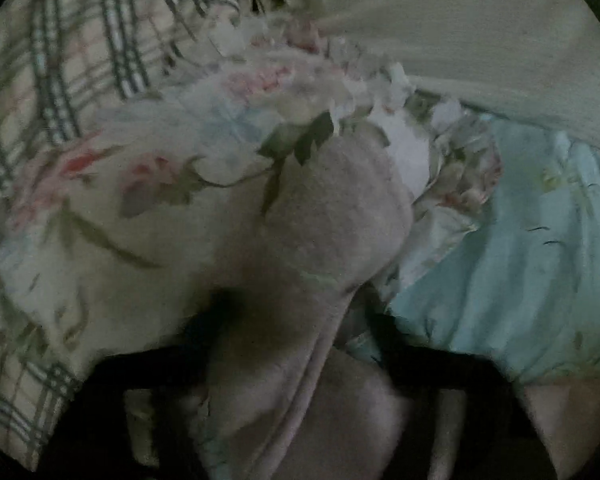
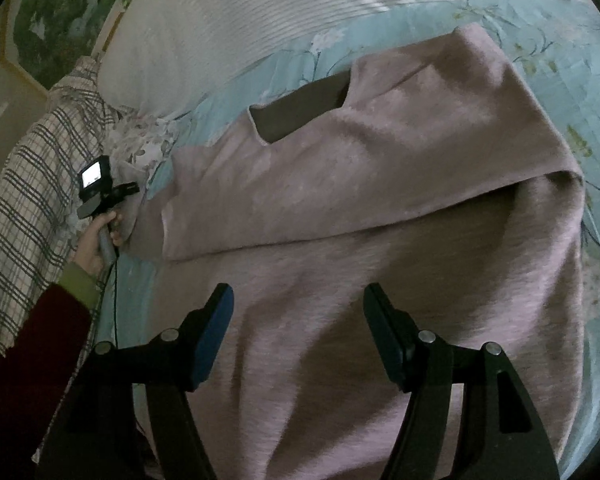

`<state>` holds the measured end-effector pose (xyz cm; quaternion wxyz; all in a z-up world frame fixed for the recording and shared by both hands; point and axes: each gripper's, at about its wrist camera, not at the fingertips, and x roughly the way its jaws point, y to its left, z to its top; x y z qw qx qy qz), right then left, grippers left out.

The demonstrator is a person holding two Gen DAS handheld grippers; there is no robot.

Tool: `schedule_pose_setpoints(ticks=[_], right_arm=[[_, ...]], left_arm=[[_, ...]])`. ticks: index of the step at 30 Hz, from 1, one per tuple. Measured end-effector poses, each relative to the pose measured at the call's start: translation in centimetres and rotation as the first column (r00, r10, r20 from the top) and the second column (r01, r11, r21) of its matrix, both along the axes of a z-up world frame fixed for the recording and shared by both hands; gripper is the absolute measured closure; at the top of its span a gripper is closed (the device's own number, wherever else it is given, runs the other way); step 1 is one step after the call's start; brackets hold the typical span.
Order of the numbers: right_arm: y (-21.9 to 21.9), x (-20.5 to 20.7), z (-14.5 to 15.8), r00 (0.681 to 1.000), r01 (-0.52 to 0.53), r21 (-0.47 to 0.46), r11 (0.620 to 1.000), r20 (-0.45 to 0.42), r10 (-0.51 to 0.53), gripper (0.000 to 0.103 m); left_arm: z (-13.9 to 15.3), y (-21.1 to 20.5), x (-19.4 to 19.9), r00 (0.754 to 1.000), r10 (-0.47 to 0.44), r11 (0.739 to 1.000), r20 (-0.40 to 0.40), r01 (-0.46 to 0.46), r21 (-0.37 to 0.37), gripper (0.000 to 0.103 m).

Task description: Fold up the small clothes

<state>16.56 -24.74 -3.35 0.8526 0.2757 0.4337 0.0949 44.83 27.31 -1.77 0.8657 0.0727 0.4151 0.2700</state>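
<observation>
Over the pink sweater (image 2: 380, 200), right hand-held gripper (image 2: 298, 300) angled down, jaws apart.

We find the sweater (image 2: 380, 208) spread on the bedsheet (image 2: 560, 80), its upper part folded over its lower. Behind it lies a pillow (image 2: 228, 24); at its left, a checked blanket (image 2: 32, 208) and a floral cloth (image 2: 140, 144). We hold the left gripper (image 2: 114, 196) at its left edge.
</observation>
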Motion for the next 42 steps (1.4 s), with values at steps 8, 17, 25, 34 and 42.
schedule_pose_setpoints(ticks=[8,17,25,34,42], right_arm=[[0.5,-0.7,1.0,0.999,-0.008,0.018,1.000,0.038,0.007,0.035],[-0.5,-2.8,1.9,0.998,0.015,0.037,0.999,0.065,-0.018,0.035],[-4.3,-4.7,2.1,0.992,0.108,0.040,0.993,0.066,-0.111,0.035],[-6.7,-4.8,1.5,0.985,0.159,0.035,0.987,0.056,-0.160,0.035],[-6.6,-1.3,2.4,0.990,0.110,-0.034,0.993,0.095,-0.106,0.035]], left_arm=[[4.4,0.0,-6.0,0.971,-0.147,0.954,0.189,0.190,-0.234,0.099],[10.8,-11.8,-16.5,0.787,-0.483,0.678,0.383,0.613,-0.406,0.099],[9.7,-27.9,-19.2,0.568,-0.737,0.374,0.366,0.794,-0.480,0.099],[0.2,-40.7,-14.6,0.529,-0.835,0.365,0.148,0.736,-0.570,0.095],[-2.1,-39.1,-14.7,0.631,-0.769,0.474,0.103,0.671,-0.570,0.042]])
